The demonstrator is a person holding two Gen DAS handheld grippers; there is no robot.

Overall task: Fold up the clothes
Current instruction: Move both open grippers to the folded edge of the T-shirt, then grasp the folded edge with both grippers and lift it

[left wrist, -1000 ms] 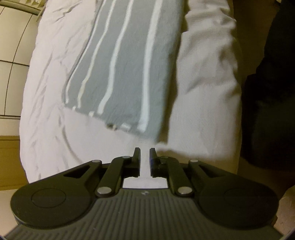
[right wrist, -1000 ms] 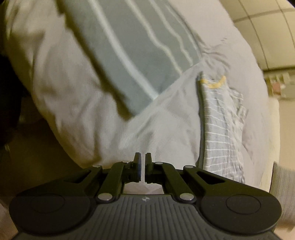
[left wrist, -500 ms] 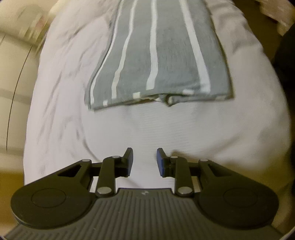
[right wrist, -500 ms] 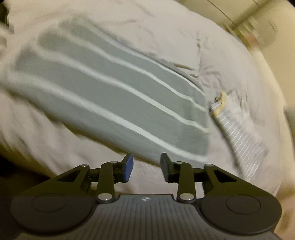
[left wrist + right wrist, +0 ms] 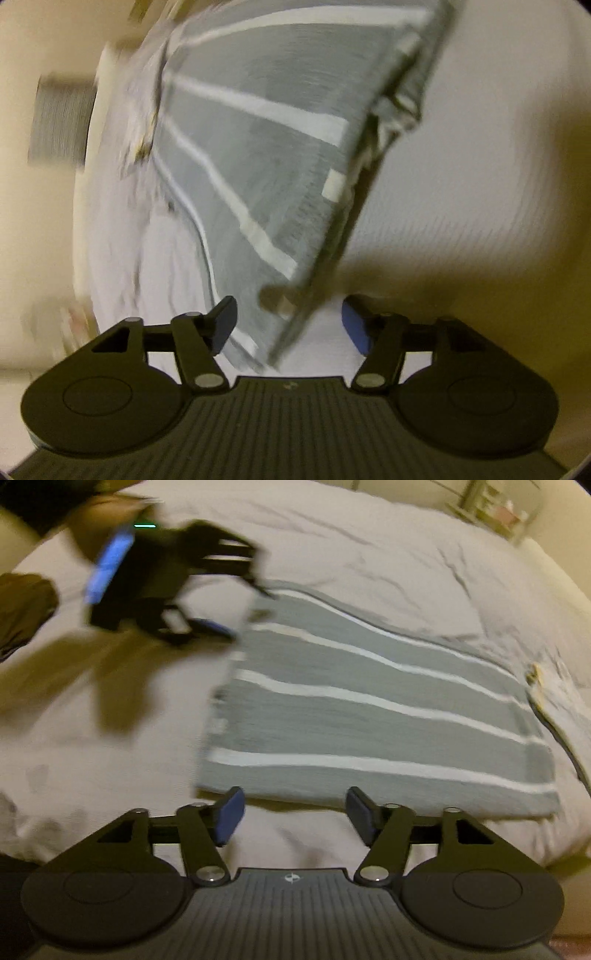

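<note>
L wrist: my left gripper (image 5: 288, 325) is spread wide, holding nothing, with a corner of the grey striped garment (image 5: 266, 147) between the fingers. I'd take both layers at that corner. View is blurred, so I can't tell if the pads touch cloth.

R wrist: my right gripper (image 5: 293, 814) is wide open too, empty, just short of the garment's near edge, which lies flat and folded on the white bedding (image 5: 388, 554). A second striped piece (image 5: 554, 705) sits beside it. Soft, wrinkled surface; shelf (image 5: 491, 509) at back.
</note>
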